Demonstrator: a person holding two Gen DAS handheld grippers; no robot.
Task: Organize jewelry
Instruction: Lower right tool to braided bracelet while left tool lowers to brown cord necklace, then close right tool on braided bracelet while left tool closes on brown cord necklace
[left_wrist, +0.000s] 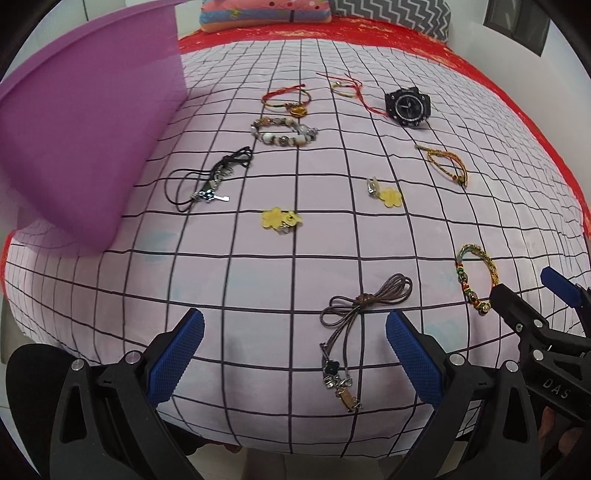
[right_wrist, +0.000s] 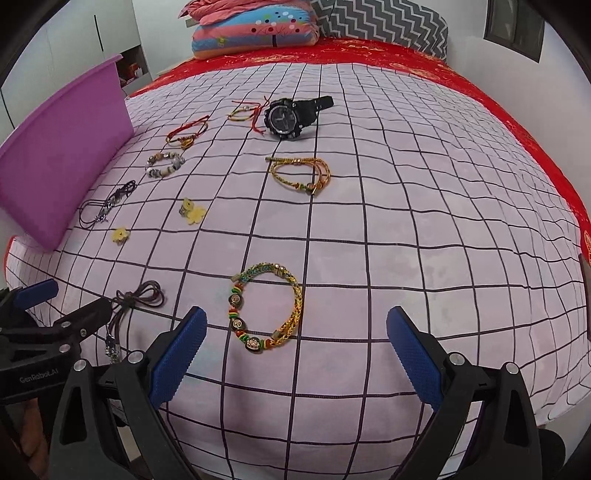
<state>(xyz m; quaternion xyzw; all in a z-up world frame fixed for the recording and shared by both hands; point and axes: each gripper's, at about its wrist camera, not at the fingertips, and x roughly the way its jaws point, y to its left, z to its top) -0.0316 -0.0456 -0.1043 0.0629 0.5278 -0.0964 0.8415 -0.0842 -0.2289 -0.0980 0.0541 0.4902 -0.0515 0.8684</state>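
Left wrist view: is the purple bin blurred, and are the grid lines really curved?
Left wrist view: the purple bin looks soft and smeared at its edges, while the watch is sharp. Both views: the blanket's grid bows outward, which is fisheye distortion.

Checked bedspread (right_wrist: 406, 229), bracelets (right_wrist: 266, 306) (several), watch (right_wrist: 284, 116), purple bin (right_wrist: 62, 177)

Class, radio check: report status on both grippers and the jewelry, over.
Left gripper open, empty, over the brown cord necklace. Right gripper open, empty, facing the gold beaded bracelet. Purple bin far left. Path clear.
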